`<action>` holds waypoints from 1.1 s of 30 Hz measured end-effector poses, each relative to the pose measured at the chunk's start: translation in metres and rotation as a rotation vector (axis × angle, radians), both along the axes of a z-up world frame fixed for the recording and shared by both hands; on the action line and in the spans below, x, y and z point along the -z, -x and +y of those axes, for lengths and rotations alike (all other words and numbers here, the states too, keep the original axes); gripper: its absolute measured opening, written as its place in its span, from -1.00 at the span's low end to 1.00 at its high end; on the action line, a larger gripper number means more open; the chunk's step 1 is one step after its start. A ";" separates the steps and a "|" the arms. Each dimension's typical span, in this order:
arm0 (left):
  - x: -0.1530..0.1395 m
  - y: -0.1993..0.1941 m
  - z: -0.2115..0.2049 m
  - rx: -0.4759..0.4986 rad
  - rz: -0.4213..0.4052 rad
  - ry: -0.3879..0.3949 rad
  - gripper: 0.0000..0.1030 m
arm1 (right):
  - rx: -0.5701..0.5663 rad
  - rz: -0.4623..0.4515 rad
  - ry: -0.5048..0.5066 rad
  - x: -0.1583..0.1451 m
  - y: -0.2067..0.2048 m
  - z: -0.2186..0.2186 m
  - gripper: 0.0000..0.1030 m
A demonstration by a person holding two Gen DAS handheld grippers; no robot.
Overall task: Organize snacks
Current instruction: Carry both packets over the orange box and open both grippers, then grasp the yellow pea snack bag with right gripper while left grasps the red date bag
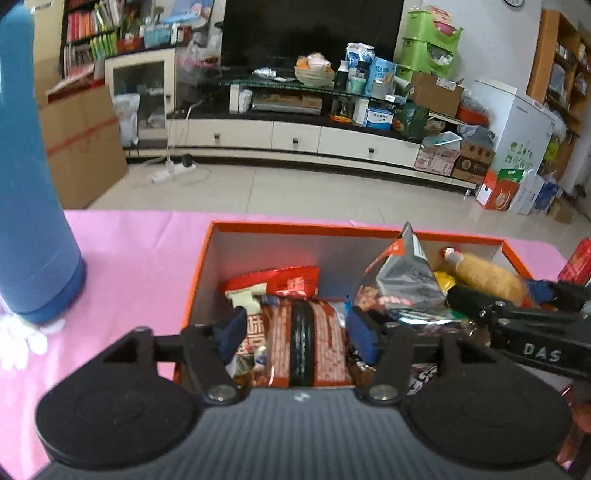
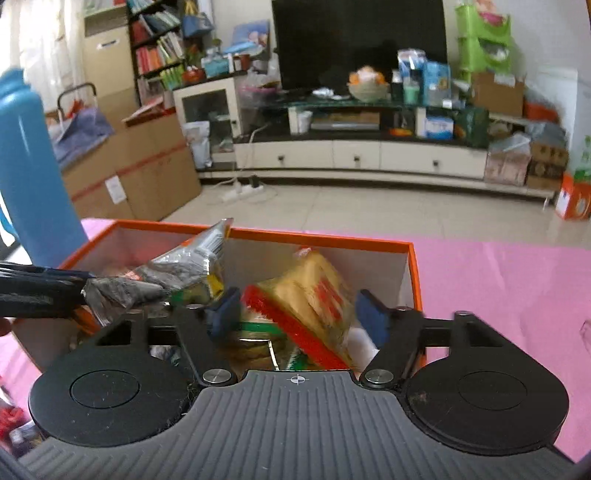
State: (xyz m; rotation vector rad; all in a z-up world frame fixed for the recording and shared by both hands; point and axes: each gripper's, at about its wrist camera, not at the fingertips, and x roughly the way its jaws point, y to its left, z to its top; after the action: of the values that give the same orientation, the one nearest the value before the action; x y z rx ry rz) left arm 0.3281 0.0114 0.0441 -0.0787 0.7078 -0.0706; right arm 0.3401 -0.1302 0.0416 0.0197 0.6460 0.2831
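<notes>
Hanging over the near edge of an open orange cardboard box (image 1: 199,266), the left gripper (image 1: 295,326) has its two blue-padded fingers apart, and the pads do not press on anything. Between them, lower in the box, lies a red and white patterned snack packet with a black band across it (image 1: 308,343). Behind this packet lies a red snack bag with white print (image 1: 280,282), leaning toward the far wall of the box.

To the right, the right gripper (image 2: 299,319) also has its jaws standing apart over the same box. A yellow packet with a red border (image 2: 314,306) sits between its fingers, tilted, but the pads do not seem to clamp it; the picture is a bit blurred there. Beside it, a crumpled silver foil bag (image 1: 406,273) stands up with one corner above the rim of the box. In the left wrist view, a golden bread roll in clear wrap (image 1: 484,275) lies in the far right corner.

The box sits on a pink table cover (image 1: 133,254). A tall blue bottle (image 1: 33,184) stands on it left of the box. Farther away are a pale tiled floor (image 1: 295,188), a low white cabinet (image 1: 295,138) and a dark television screen (image 1: 314,29).
</notes>
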 end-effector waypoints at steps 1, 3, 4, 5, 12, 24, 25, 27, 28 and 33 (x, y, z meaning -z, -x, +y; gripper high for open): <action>-0.004 0.005 0.001 0.004 -0.014 0.001 0.41 | -0.006 0.002 0.003 -0.002 0.000 0.003 0.21; -0.019 0.022 0.007 0.000 -0.073 0.022 0.43 | -0.012 -0.003 -0.025 -0.008 0.005 0.002 0.47; -0.029 0.034 0.011 0.002 -0.101 0.034 0.45 | -0.004 -0.023 -0.035 -0.013 0.011 0.001 0.48; -0.036 0.044 0.015 -0.001 -0.121 0.042 0.48 | 0.002 -0.050 -0.041 -0.021 0.017 -0.001 0.55; -0.042 0.133 0.031 -0.016 -0.138 0.071 0.80 | -0.001 -0.118 -0.076 -0.053 0.077 -0.017 0.74; 0.048 0.203 -0.043 0.088 0.098 0.133 0.81 | 0.095 0.134 -0.203 0.005 0.188 -0.084 0.74; 0.050 0.200 -0.051 0.098 0.094 0.121 0.76 | 0.108 0.140 -0.199 0.008 0.192 -0.090 0.74; 0.053 0.190 -0.065 0.124 0.100 0.116 0.54 | 0.141 0.146 -0.183 0.012 0.196 -0.103 0.74; 0.055 0.185 -0.070 0.138 0.116 0.128 0.27 | 0.157 0.146 -0.181 0.013 0.197 -0.107 0.74; 0.060 0.173 -0.092 0.186 0.147 0.189 -0.05 | 0.229 0.159 -0.301 0.014 0.198 -0.140 0.74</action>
State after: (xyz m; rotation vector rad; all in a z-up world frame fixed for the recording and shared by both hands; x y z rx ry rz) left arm 0.1555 -0.0807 -0.0154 -0.2004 0.8529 -0.3127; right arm 0.1423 -0.2698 0.0277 0.4053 0.7472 0.1558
